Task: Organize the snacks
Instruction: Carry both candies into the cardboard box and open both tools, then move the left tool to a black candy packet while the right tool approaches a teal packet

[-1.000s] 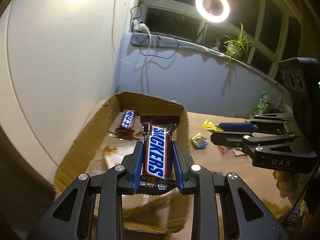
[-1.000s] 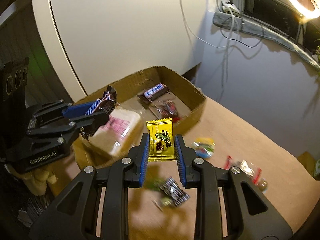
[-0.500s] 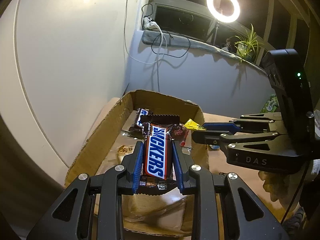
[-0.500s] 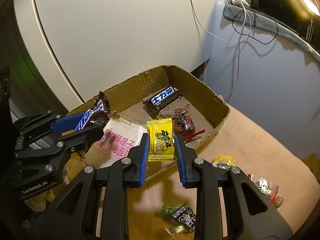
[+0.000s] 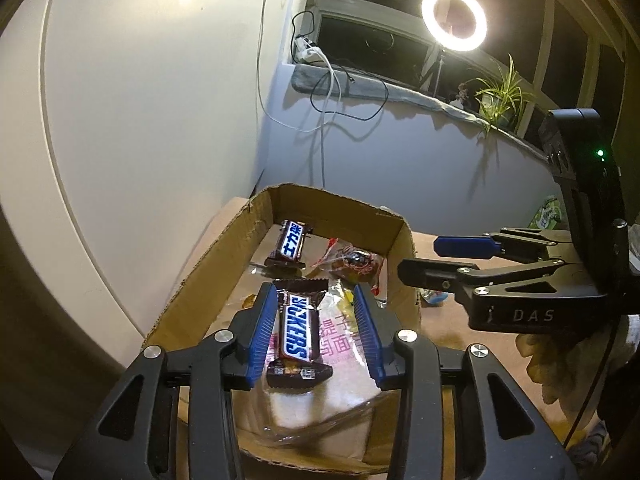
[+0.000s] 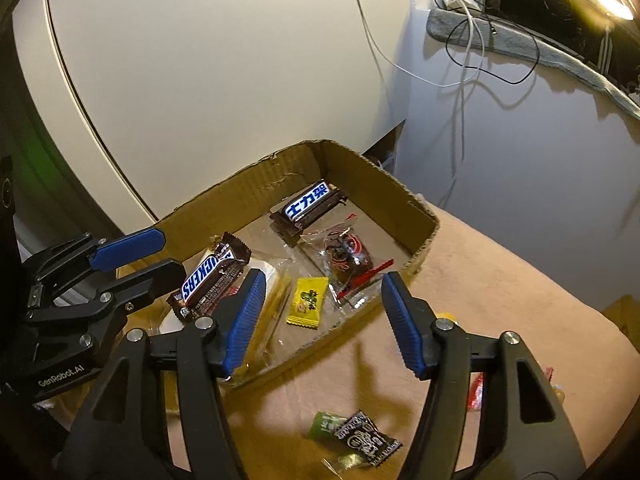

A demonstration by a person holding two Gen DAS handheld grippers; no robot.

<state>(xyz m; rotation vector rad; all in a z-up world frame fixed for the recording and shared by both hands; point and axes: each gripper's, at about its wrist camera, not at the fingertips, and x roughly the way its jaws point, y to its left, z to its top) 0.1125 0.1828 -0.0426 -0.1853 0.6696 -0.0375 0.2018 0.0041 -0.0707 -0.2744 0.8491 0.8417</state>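
Note:
An open cardboard box (image 5: 400, 232) (image 6: 420, 216) sits on the tan table. My left gripper (image 5: 314, 292) (image 6: 170, 254) hovers over its near end, jaws opening. A Snickers bar (image 5: 298, 332) (image 6: 212, 276) is between them, beside the left pad and clear of the right pad. My right gripper (image 6: 323, 284) (image 5: 418, 258) hangs over the box's right wall, jaws opening, nothing pressed between them. A yellow sweet packet (image 6: 307, 302) is below them, inside the box.
The box also holds a blue-labelled chocolate bar (image 6: 310, 204), a clear bag of dark sweets (image 6: 344, 252) and a white packet with pink print (image 5: 336, 336). Loose wrapped sweets (image 6: 368, 436) lie on the table near me. A wall stands behind the box.
Both grippers went from shut to open. The yellow packet left the right jaws and dropped into the box. The Snickers bar is no longer clamped. The right gripper moved over the box.

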